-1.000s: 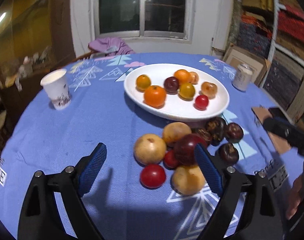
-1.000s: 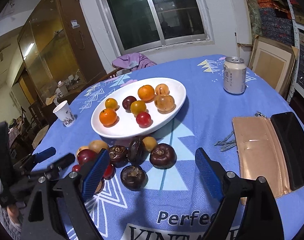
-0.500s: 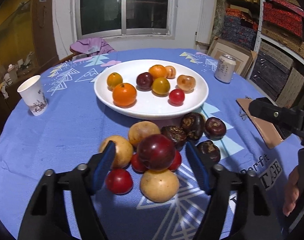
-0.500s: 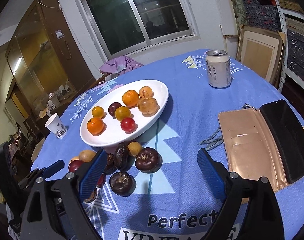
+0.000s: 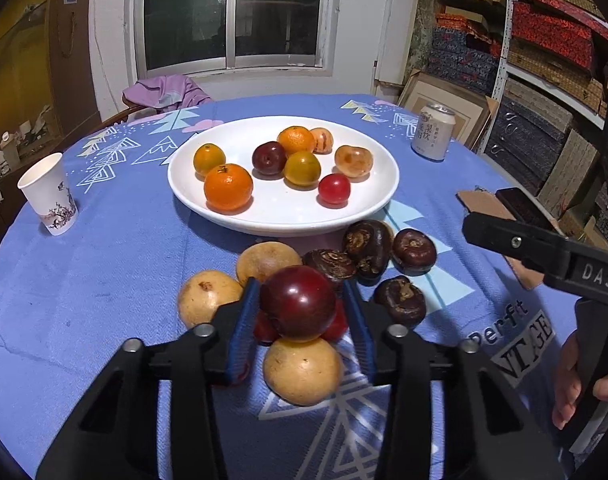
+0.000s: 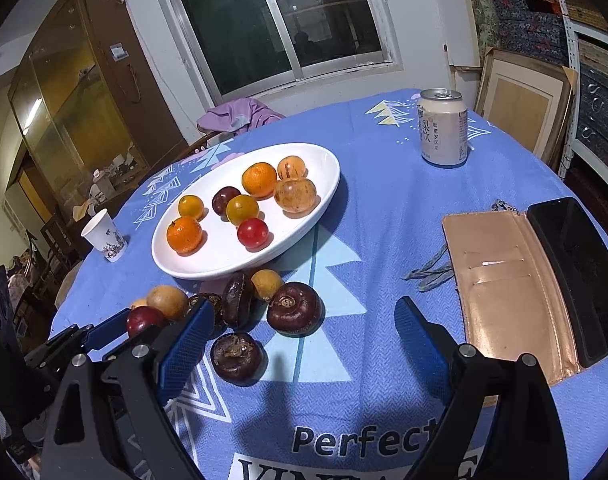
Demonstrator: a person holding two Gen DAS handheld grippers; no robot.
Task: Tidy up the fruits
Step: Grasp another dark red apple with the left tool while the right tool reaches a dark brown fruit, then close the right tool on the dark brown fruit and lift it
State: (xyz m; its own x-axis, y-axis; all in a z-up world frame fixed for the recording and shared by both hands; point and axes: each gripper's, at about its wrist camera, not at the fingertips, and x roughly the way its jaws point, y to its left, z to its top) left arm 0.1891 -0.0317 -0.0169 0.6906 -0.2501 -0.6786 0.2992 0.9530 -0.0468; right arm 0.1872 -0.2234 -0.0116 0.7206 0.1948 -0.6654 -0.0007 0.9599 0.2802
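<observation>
**A:** Where is the left gripper (image 5: 302, 316) in relation to the white oval ceramic plate (image 5: 368, 212)?

**B:** On the near side of the plate, over the loose pile of fruit on the blue patterned tablecloth (image 5: 116, 256). Its jaws are closing with the glossy dark red round plum (image 5: 298, 302) between them. The left blue pad looks to be against the plum's side; on the right I cannot tell whether a sliver of gap remains.

**A:** What lies around that plum?

**B:** Three tan round fruits: one (image 5: 302, 370) just nearer the camera than the plum, one (image 5: 208, 296) to its left, one (image 5: 266, 258) between it and the plate. Small red fruits peek out beneath it. Four dark brown wrinkled fruits sit to its right, near the plate's front rim, the nearest of them (image 5: 400, 300) just beside the right finger.

**A:** And on the plate?

**B:** Eight fruits: two oranges, two yellow-orange ones, a dark plum, a small red one and two pale speckled ones.

**A:** The right gripper (image 6: 300, 338)?

**B:** Spread wide with nothing between its fingers, poised over the tablecloth on the near side of the plate. A dark brown wrinkled fruit (image 6: 238, 356) lies just beside its left finger.

**A:** Anything else?

**B:** A pale drink can (image 6: 442, 128) stands right of the plate, a white paper cup (image 6: 104, 236) left of it, and an open tan wallet case with a black phone (image 6: 520, 288) lies well to the right of the plate.
</observation>
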